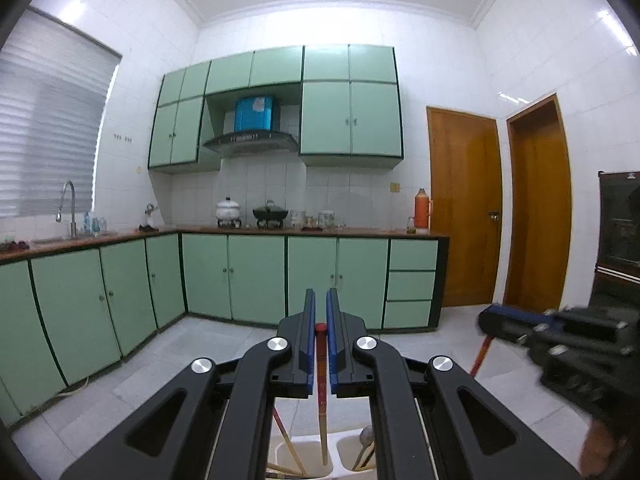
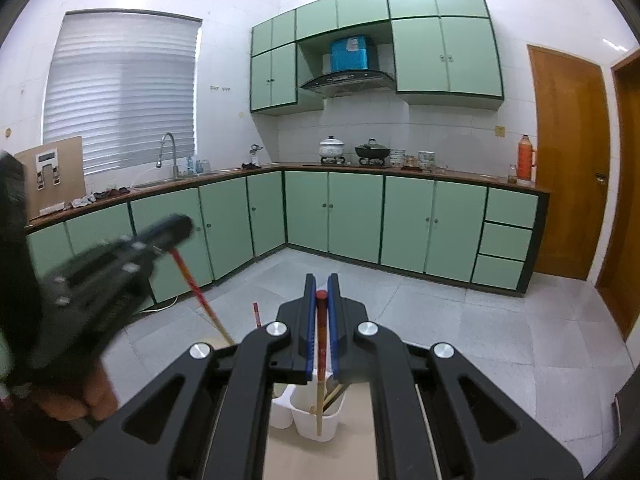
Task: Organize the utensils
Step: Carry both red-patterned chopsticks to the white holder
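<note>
While both grippers hang above the white utensil holder, the left gripper jaws clamp one chopstick, the right gripper another chopstick (red-tipped, tips dangling down).

A home kitchen — green cabinets, sink tap, range hood, pots on burners.
</note>
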A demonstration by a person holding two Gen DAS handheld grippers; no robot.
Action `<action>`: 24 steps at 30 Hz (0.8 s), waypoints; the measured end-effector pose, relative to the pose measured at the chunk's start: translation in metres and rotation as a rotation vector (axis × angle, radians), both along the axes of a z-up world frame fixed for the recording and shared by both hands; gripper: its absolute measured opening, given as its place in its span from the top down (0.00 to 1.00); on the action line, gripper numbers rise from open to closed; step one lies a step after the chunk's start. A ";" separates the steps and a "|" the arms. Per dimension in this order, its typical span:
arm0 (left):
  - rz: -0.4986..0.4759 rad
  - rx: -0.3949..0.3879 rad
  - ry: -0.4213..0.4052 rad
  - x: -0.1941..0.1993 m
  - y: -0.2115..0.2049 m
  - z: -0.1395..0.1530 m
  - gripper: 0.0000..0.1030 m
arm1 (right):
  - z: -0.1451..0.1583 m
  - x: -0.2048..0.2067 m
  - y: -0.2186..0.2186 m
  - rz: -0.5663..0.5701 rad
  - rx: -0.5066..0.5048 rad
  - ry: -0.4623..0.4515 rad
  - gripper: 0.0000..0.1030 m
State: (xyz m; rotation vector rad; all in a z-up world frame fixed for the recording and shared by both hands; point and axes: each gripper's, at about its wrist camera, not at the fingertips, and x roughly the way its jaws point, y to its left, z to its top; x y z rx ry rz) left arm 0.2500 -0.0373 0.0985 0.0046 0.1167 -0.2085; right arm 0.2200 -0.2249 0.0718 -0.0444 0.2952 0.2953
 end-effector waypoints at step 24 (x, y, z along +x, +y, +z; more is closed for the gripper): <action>0.005 -0.008 0.018 0.028 0.008 -0.013 0.95 | 0.016 0.026 -0.010 -0.011 0.028 -0.083 0.95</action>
